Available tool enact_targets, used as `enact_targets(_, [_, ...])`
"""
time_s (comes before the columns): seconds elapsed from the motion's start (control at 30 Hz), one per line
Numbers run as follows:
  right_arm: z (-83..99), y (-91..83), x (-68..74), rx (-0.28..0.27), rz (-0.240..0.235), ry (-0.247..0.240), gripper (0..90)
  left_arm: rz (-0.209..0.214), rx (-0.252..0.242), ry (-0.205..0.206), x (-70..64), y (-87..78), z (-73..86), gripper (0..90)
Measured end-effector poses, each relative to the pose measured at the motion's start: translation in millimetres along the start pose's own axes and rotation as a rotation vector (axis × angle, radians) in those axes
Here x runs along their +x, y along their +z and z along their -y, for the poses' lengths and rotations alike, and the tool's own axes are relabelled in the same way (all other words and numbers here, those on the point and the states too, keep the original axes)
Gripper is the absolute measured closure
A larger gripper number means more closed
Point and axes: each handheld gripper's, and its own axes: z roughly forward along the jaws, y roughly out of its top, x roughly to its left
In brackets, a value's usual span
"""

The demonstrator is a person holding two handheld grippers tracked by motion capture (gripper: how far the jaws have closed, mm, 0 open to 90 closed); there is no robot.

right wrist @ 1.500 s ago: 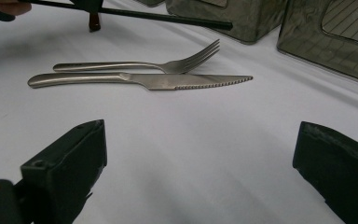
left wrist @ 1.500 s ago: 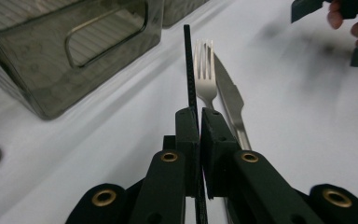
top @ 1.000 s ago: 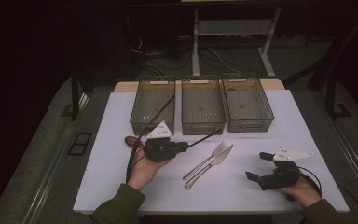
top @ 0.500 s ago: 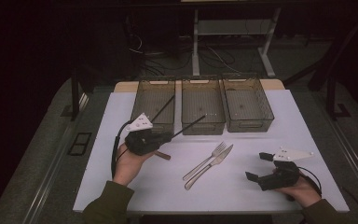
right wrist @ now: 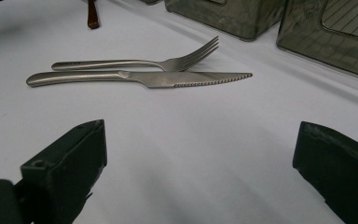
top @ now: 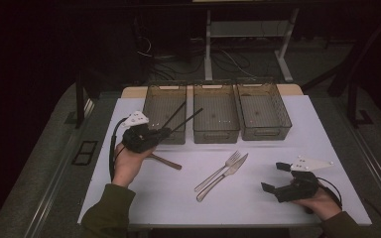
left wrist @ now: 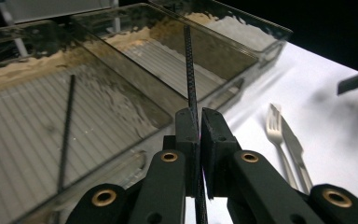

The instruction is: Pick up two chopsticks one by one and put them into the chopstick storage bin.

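Two rods: one thin black rod [top: 188, 119] is pinched in the left gripper [top: 166, 131]. A second rod [top: 176, 113] already leans inside the left tray [top: 151, 106].
Just changed: a sec ago the left gripper was mid-table by the cutlery. It has since swung left and up to the trays' front edge, rod in tow.
Meaning: prob. a sort-into-trays job. This rod looks bound for the left tray with its twin, though its tip now points at the middle tray [top: 216, 116].
Left jaws: closed tight on the rod's lower part; rod juts fwd.
Right gripper [top: 276, 177]: jaws spread wide, nothing between them, parked low near the table's right front.
Still waiting: fork [top: 221, 171] and knife [top: 225, 178] lie side by side, touching or nearly so, mid-table. A brown stick-like item [top: 166, 161] lies near the left hand.
Materials: rod shows a carbon-weave texture. Trays are smoky clear plastic w/ ribbed floors. Cutlery is brushed steel, knife serrated. Tabletop [top: 278, 148] is matte white.
Right tray [top: 265, 114]: looks bare.
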Motion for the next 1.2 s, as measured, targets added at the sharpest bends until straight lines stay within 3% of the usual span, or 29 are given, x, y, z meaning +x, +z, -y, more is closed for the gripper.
enact_targets(0.5, [0.8, -0.4, -0.4, -0.002, 0.002, 0.000, 2.3, -0.116, 0.012, -0.051, 44.4, 15.2, -24.9, 85.3])
enact_targets(0.67, [1.0, -0.3, -0.9, -0.003, 0.001, 0.000, 2.3, -0.159, 0.018, -0.093, 59.6, 20.5, -30.0, 85.3])
enact_targets(1.1, [0.9, -0.4, -0.6, -0.004, -0.004, -0.001, 2.3, -0.238, 0.083, -0.158, 89.3, 46.5, -35.4, 85.3])
enact_targets(1.2, [0.8, -0.6, -0.6, -0.005, -0.004, 0.001, 2.3, -0.243, 0.116, -0.157, 94.3, 53.4, -35.2, 85.2])
